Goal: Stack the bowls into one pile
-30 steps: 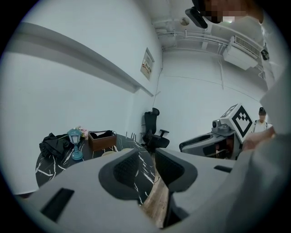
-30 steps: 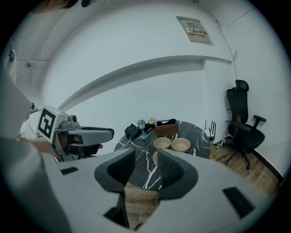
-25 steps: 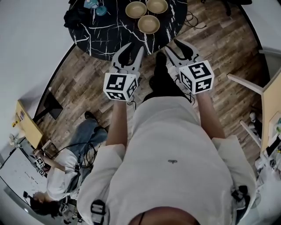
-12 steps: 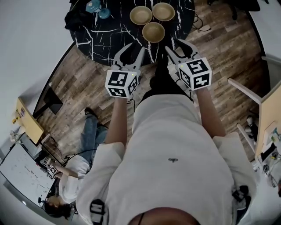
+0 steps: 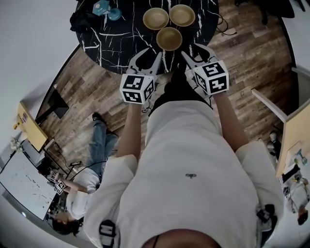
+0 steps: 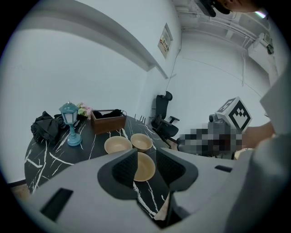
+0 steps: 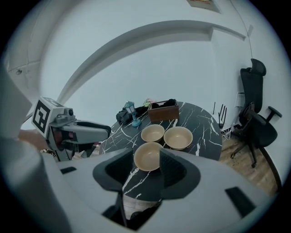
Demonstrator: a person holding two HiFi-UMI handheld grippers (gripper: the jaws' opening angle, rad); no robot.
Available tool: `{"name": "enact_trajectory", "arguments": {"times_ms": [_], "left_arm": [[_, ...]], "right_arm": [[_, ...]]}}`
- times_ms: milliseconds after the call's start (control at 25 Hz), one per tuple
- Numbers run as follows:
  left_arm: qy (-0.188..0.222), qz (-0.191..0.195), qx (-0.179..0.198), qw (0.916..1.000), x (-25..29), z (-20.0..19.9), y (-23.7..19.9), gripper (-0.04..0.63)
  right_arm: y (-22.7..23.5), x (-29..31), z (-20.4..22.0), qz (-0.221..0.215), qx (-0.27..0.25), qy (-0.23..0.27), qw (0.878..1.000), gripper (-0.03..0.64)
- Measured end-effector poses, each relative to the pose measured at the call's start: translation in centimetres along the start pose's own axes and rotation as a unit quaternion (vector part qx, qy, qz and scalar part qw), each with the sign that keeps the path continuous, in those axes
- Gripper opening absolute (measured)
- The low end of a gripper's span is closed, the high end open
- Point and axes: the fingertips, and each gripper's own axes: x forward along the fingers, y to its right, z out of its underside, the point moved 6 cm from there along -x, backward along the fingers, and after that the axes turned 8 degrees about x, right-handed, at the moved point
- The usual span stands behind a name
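The left gripper (image 5: 148, 56) and the right gripper (image 5: 193, 51) hover side by side at the near edge of the black marble table (image 5: 121, 41). The jaws of both have just been opening and stand wide, with nothing held between them. Just beyond them the nearest bowl (image 5: 169, 38) sits alone, the far left bowl (image 5: 155, 18) and far right bowl (image 5: 182, 15) close together behind it, then a teal lamp (image 6: 69, 120) and wooden box (image 6: 108, 123).

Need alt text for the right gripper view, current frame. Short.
The right gripper, its empty jaws apart and just been opening, points down at the nearest bowl on a round black marble table. Two more tan bowls sit behind it, unstacked. A teal lamp and a wooden box stand at the far edge.
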Motion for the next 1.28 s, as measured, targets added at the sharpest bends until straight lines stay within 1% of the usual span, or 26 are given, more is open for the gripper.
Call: {"name": "enact_trajectory", "arguments": {"times_ms": [200, 560, 1080, 1280], "left_arm": [[-0.024, -0.009, -0.014, 0.9996, 1.3, 1.0, -0.3, 0.115], [-0.042, -0.018, -0.041, 0.9981, 2.6, 2.4, -1.5, 0.115], [-0.068, 0.003, -0.085, 0.9940, 5.3, 4.7, -3.6, 0.115], [-0.087, 0.010, -0.081, 0.9929, 6.6, 5.7, -4.1, 0.115]], "right_arm": [[1.4, 1.3, 0.4, -0.012, -0.006, -0.026, 1.000, 0.173], [2.1, 3.5, 1.1, -0.019, -0.018, -0.060, 0.998, 0.175], [3.7, 6.7, 1.8, 0.006, 0.002, -0.098, 0.995, 0.184], [4.0, 7.9, 2.3, 0.013, 0.005, -0.118, 0.993, 0.184]]}}
